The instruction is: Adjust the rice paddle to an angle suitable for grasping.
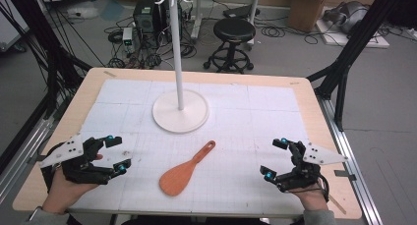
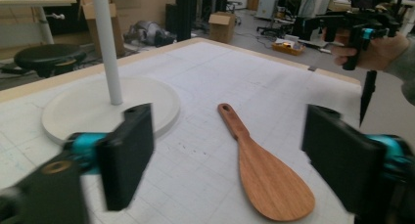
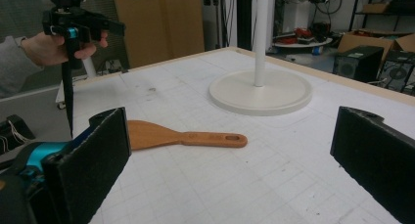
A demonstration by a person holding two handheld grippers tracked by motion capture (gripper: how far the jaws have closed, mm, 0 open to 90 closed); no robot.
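Observation:
A wooden spatula (image 1: 183, 172) lies flat on the white gridded mat near the table's front, its handle with a hole pointing toward the far right. The same spatula (image 2: 259, 165) shows ahead of the left jaws, and as the spatula (image 3: 181, 135) ahead of the right jaws. My left gripper (image 1: 117, 154) is held above the table's front left, open and empty, well left of the spatula. At the front right my right gripper (image 1: 275, 159) is open too, with nothing between its fingers. A white stand (image 1: 180, 112) with a round base and tall pole rises behind the spatula.
The mat (image 1: 255, 122) covers most of the wooden table (image 1: 314, 112). Beyond the table's far edge are a black stool (image 1: 234, 36), cables, a computer tower and cardboard boxes on the floor. Black frame legs flank the table on both sides.

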